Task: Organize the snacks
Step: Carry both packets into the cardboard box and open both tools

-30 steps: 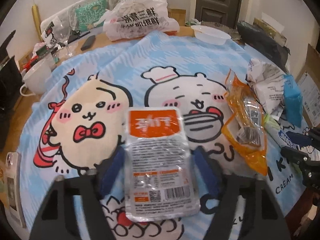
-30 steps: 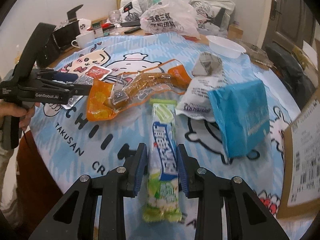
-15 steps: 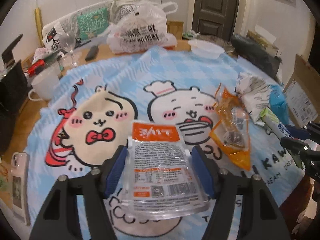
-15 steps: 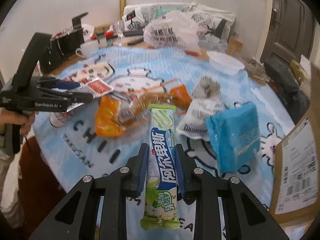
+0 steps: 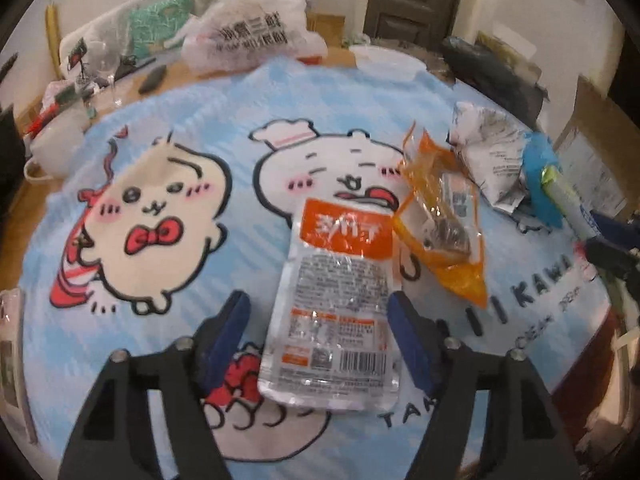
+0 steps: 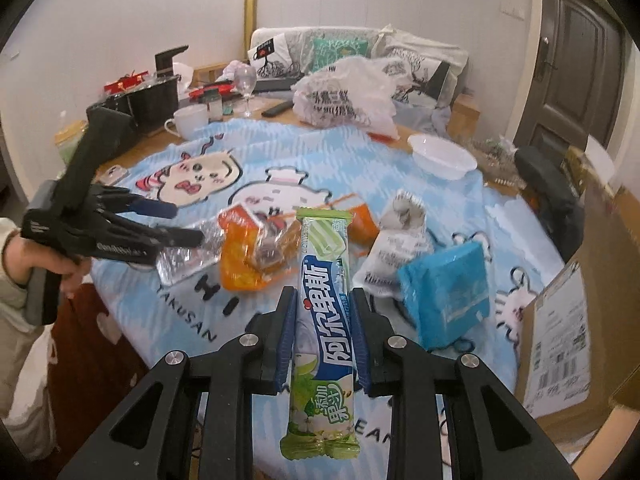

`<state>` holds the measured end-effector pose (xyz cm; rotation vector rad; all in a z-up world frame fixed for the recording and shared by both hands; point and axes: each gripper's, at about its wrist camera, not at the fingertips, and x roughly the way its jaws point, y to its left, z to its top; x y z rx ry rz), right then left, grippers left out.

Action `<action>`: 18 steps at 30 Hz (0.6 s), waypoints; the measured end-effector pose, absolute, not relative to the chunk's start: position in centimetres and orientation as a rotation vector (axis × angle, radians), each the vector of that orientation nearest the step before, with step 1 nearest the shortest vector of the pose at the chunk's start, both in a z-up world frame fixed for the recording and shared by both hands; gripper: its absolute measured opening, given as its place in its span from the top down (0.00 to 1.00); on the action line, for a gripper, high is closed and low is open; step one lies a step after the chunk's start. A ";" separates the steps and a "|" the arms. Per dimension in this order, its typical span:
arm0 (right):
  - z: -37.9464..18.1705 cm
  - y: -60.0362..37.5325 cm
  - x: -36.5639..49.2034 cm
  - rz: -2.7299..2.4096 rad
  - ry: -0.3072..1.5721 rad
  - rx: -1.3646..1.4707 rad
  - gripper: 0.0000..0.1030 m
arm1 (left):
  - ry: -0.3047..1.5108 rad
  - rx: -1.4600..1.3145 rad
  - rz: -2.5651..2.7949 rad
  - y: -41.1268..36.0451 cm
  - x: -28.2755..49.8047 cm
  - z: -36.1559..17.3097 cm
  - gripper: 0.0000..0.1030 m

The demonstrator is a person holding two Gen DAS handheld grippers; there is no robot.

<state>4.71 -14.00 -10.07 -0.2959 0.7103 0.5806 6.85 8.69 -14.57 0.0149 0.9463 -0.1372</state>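
The left gripper (image 5: 320, 328) has just let its jaws spread: a moment ago the pads pinched the clear pouch with the orange top (image 5: 340, 304), and now they stand apart from its edges, the left one with a plain gap. The pouch looks to be lying on the cartoon tablecloth (image 5: 240, 128), though the blur makes that hard to swear to. It now sits closer to the orange packet (image 5: 440, 224). Meanwhile the right gripper (image 6: 324, 336) has lifted the green-and-blue candy stick (image 6: 324, 320) clear off the cloth.
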 end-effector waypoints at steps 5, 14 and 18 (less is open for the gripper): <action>-11.7 -14.8 5.4 0.586 0.753 -0.270 0.79 | 0.950 0.051 -0.149 7.0 7.7 -14.9 0.28; -12.9 -14.8 6.4 0.602 0.782 -0.251 0.79 | 0.911 0.087 -0.154 6.6 7.6 -15.0 0.37; -13.0 -14.8 6.5 0.602 0.781 -0.250 0.79 | 0.903 0.072 -0.132 7.3 7.2 -14.8 0.37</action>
